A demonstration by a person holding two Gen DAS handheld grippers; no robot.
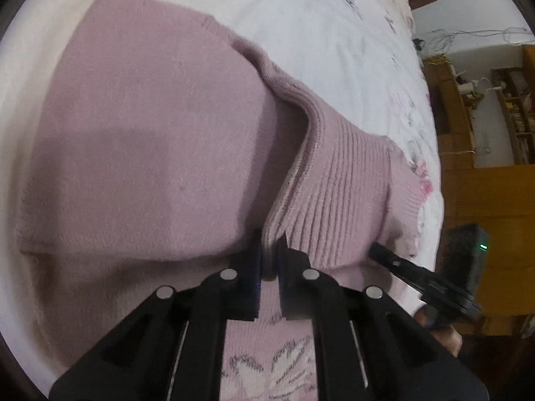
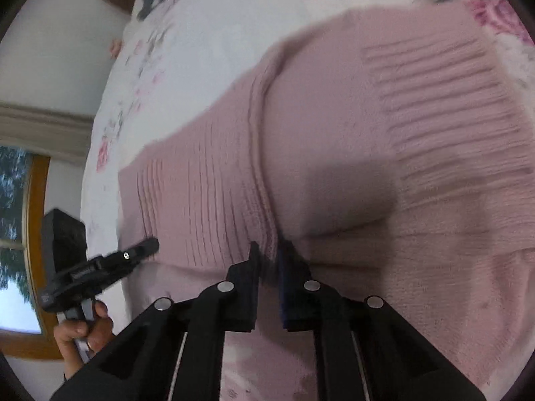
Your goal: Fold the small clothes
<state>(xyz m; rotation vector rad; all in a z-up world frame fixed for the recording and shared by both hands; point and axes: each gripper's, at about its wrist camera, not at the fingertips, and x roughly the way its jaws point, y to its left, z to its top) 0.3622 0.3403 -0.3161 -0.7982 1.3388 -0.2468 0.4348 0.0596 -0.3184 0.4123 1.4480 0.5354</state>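
Both tools (image 1: pixel 271 247) (image 2: pixel 269 254) pinch the pink sweater (image 1: pixel 140 140); only the right view shows a window (image 2: pixel 16 234).

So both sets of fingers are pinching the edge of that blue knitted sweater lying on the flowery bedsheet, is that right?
Not quite: the sweater is pink, not blue, as the left wrist view shows plainly. The rest holds: the left gripper and the right gripper each pinch its ribbed edge, and it lies on the flowery bedsheet.
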